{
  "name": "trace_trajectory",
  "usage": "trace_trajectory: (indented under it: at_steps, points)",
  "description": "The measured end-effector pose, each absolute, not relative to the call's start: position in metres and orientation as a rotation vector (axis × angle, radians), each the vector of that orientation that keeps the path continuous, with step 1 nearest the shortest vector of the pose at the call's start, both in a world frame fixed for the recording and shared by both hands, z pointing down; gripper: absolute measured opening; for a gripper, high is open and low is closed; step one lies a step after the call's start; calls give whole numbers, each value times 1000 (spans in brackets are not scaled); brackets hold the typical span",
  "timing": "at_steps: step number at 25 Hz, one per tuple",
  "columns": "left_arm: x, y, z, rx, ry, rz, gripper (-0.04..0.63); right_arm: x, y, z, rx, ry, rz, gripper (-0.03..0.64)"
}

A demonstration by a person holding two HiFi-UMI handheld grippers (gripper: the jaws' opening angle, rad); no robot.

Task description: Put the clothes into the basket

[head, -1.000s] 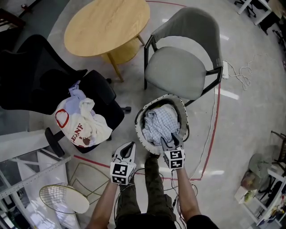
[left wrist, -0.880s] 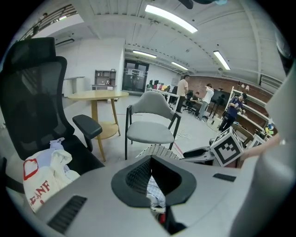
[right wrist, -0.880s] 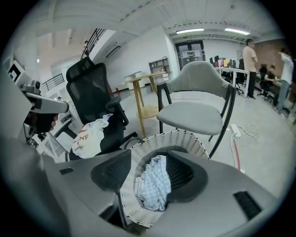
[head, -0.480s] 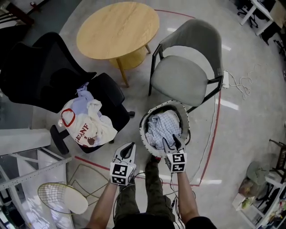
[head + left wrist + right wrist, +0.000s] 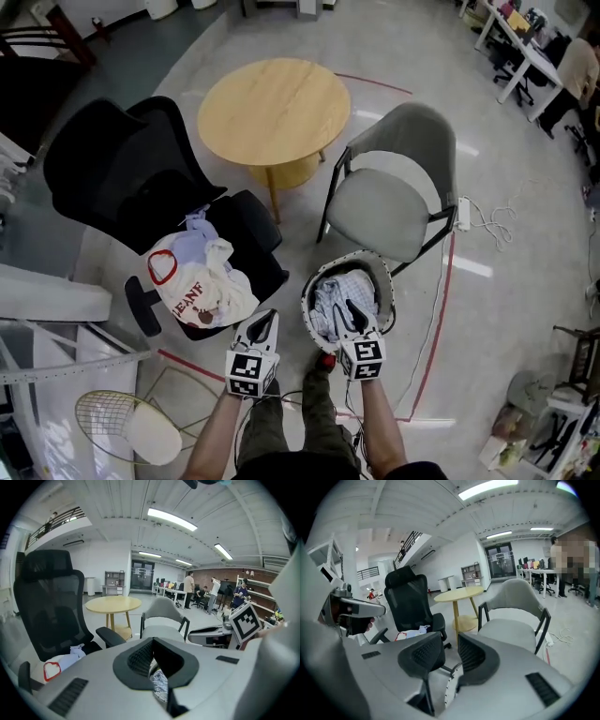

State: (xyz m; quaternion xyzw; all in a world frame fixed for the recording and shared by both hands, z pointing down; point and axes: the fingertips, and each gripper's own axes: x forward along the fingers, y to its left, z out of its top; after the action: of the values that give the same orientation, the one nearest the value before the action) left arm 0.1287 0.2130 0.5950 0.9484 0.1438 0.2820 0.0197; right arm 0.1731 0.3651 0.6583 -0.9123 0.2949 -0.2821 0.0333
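A round white-rimmed basket (image 5: 308,302) stands on the floor with a blue checked cloth (image 5: 329,296) in it. More clothes, white with red print (image 5: 195,286), lie heaped on the seat of a black office chair (image 5: 122,178). My right gripper (image 5: 349,312) hangs over the basket's near side; its jaws are closing, a gap still shows and nothing is between them (image 5: 450,641). My left gripper (image 5: 266,321) hovers left of the basket, shut and empty (image 5: 151,641). The heap also shows in the left gripper view (image 5: 56,665).
A round wooden table (image 5: 272,111) and a grey chair (image 5: 389,197) stand beyond the basket. A gold wire stool (image 5: 122,427) and a white shelf (image 5: 47,300) are at the left. Red tape (image 5: 436,309) runs along the floor at the right.
Both grippers have risen away from the basket and the floor looks farther off. The right jaws have narrowed. The checked cloth stays in the basket.
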Motion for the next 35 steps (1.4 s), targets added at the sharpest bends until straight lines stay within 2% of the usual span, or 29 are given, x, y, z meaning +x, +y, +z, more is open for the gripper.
trace_trajectory:
  at_steps: [14,24,35]
  points:
    - [106,126,475,3013,296,603,7,159,269,502,-2878,1047,-559,57]
    - [72,57,441,3022,175,491,7,127,176,465,-2837,1254,-494,48]
    - [31,-66,433,3027,-21,437,6,90,43,457,-2763,1482,-450,48]
